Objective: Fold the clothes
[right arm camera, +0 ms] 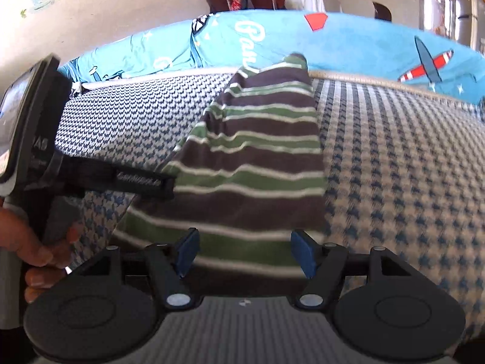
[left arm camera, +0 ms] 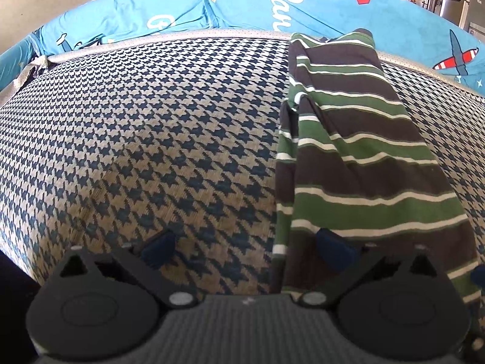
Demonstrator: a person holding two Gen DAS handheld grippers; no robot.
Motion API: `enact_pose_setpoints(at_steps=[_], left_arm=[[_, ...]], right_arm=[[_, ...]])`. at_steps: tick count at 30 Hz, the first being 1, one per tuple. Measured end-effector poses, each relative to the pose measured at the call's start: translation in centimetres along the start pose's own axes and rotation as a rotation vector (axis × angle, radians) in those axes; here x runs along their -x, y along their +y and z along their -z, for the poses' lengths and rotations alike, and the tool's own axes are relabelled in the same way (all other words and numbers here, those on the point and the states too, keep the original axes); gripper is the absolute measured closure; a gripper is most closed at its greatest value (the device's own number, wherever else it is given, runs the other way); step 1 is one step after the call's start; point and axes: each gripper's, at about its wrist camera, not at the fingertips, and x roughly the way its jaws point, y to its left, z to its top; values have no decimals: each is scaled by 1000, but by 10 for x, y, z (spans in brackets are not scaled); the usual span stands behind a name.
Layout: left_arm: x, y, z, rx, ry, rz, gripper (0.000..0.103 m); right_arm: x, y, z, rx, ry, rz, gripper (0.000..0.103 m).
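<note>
striped knit in green, dark brown and thin white bands, the garment (left arm camera: 357,157) lies as a long narrow strip running from the bottom right of the left wrist view up to the upper right, where its far end reaches the pale piping of the houndstooth cushion (left arm camera: 136,127). in the right wrist view the same strip fills the centre of the frame, its near hem at the bottom between the blue pads.

it looks already folded lengthwise: a flap of cloth overlaps along its left edge, and that edge is slightly rumpled. the likely step now is the crosswise fold, near hem carried up to the far end.

left gripper (left arm camera: 247,247) is released, jaws wide, one pad over bare cushion and the other over the strip's left edge, holding nothing. right gripper (right arm camera: 245,253) is likewise spread, pads either side of the near hem, not clamped on it.

to do it well, each gripper should pinch one near corner through all layers, so the tucked flap does not slide out. lift both corners level, keep the hem taut between them, and lay it square onto the far end. the loose left flap is the main risk.

blue printed bedding (left arm camera: 318,9) lies behind, along the top of the frame.
</note>
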Motion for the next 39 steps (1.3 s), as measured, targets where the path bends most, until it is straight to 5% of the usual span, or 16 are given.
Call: enact_pose_setpoints(at_steps=[7, 18, 23, 39], left_arm=[[-2, 11, -5, 31, 12, -15, 0], [-4, 28, -16, 95, 24, -66, 0], [-5, 36, -28, 165, 31, 35, 0], [-38, -14, -63, 39, -7, 63, 0]], right_arm=[[-10, -24, -31, 103, -6, -37, 36], [-40, -70, -65, -14, 15, -29, 36], [-52, -74, -75, -16, 6, -29, 36], [-81, -86, -92, -114, 42, -22, 35]])
